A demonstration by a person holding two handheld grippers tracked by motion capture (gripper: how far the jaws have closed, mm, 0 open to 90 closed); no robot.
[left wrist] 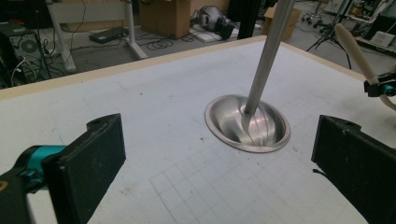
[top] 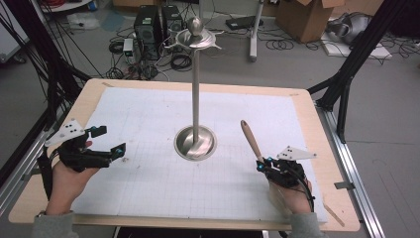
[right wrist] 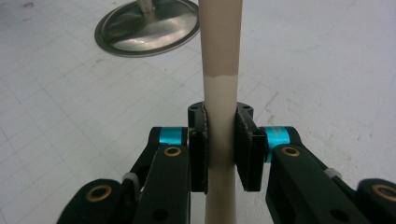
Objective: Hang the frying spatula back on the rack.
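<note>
Left hand (top: 69, 181) enters from the bottom edge, grey sleeve cuff at the wrist, forearm angled slightly inward. It carries the black two-jaw left gripper (top: 110, 140) with a grey three-cornered plate on top; jaws point forward and toward the other hand, set wide apart, nothing between the pads (left wrist: 100, 154).

Right hand (top: 292, 196) also enters from below, grey cuff, wrist near straight. Black two-jaw right gripper (top: 264, 163) with teal joints points forward; jaws drawn in close, pads (right wrist: 198, 154) pressing both sides of a slim cream-and-tan wooden handle (right wrist: 220, 70) that runs on ahead of the jaws
</note>
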